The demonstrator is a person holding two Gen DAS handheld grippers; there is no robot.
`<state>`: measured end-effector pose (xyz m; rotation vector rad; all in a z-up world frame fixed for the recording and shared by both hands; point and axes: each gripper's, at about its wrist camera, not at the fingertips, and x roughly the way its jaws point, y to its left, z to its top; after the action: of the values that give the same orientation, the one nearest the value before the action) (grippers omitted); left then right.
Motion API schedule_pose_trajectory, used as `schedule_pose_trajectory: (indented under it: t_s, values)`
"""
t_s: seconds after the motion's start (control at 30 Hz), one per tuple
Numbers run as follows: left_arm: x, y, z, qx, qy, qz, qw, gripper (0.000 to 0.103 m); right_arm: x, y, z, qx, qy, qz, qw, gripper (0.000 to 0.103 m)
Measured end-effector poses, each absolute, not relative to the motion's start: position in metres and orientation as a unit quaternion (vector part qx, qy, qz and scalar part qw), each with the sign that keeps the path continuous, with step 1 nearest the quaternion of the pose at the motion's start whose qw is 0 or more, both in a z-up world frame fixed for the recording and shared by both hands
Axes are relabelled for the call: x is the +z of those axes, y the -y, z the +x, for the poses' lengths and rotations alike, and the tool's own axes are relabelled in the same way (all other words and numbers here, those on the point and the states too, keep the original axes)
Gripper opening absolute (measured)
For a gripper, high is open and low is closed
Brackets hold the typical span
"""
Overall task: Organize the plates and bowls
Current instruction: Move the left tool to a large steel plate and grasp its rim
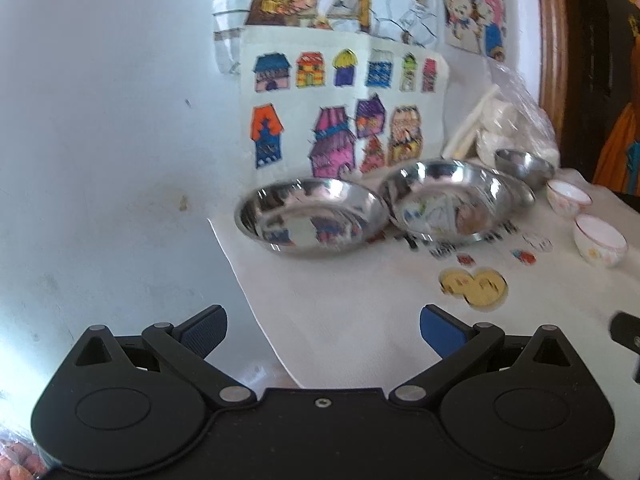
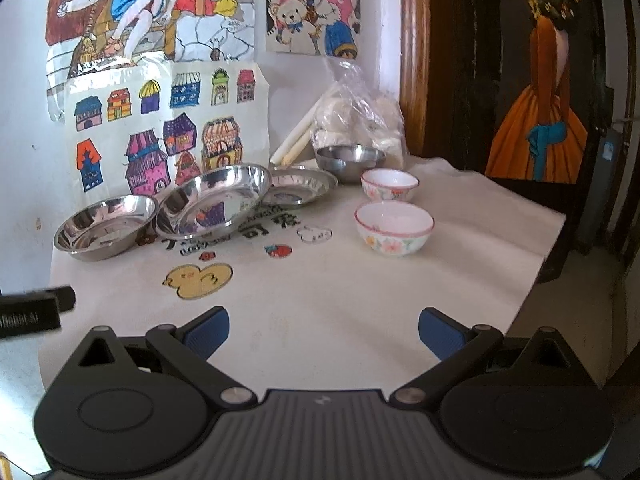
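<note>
Three shiny steel plates stand along the wall: the left plate (image 2: 106,226) (image 1: 312,216), a tilted middle plate (image 2: 214,202) (image 1: 460,200) leaning on the flat right plate (image 2: 300,188). A steel bowl (image 2: 350,160) (image 1: 524,166) sits behind two white floral bowls, far (image 2: 390,184) (image 1: 568,197) and near (image 2: 394,228) (image 1: 599,240). My left gripper (image 1: 323,330) is open and empty, at the table's left front. My right gripper (image 2: 324,330) is open and empty over the front of the cloth.
A white cloth (image 2: 320,300) with a yellow duck print (image 2: 198,280) covers the table. A plastic bag of white things (image 2: 360,120) and pale sticks (image 2: 296,140) lean at the back. Drawings (image 2: 168,132) hang on the wall. The table edge drops off at right.
</note>
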<state>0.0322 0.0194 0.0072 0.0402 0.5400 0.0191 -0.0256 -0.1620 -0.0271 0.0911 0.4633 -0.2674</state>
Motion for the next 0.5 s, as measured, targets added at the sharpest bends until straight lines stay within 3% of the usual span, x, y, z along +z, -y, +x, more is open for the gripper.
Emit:
schedule_pose_trajectory:
  t_s: [0.5]
  values:
    - [0.043, -0.027, 0.124, -0.036, -0.255, 0.048, 0.965, 0.102, 0.010, 0.167, 0.036, -0.100, -0.212, 0.027, 0.972, 0.103]
